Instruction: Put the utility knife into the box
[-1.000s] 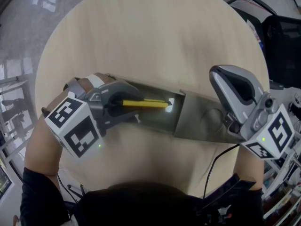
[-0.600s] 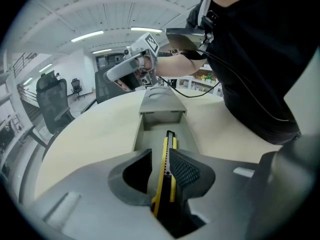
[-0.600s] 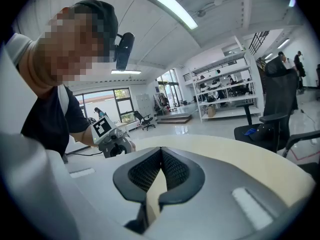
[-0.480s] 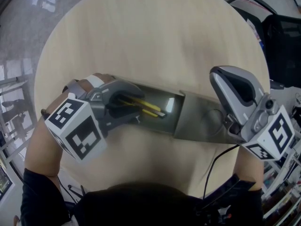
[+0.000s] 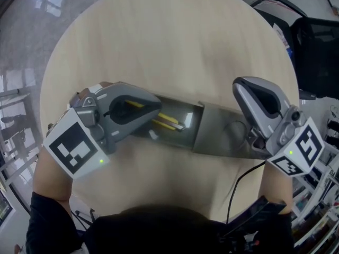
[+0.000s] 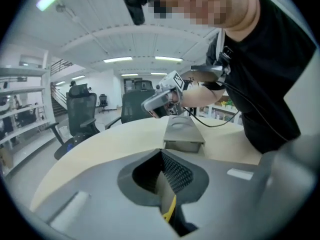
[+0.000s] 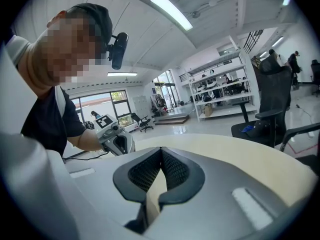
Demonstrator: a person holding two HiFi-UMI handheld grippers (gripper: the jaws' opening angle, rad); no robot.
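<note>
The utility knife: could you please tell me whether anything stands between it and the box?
Nothing visible does. The utility knife already lies inside the open box, partly beneath the left gripper, whose jaws are shut.

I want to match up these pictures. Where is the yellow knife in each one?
Head view: the utility knife lies in the open box, near the middle, partly under the left claw.
Left gripper view: only a yellow sliver shows, bottom middle, below the shut claw.
Right gripper view: not in it.
Shared landmark: the pale round table.
</note>
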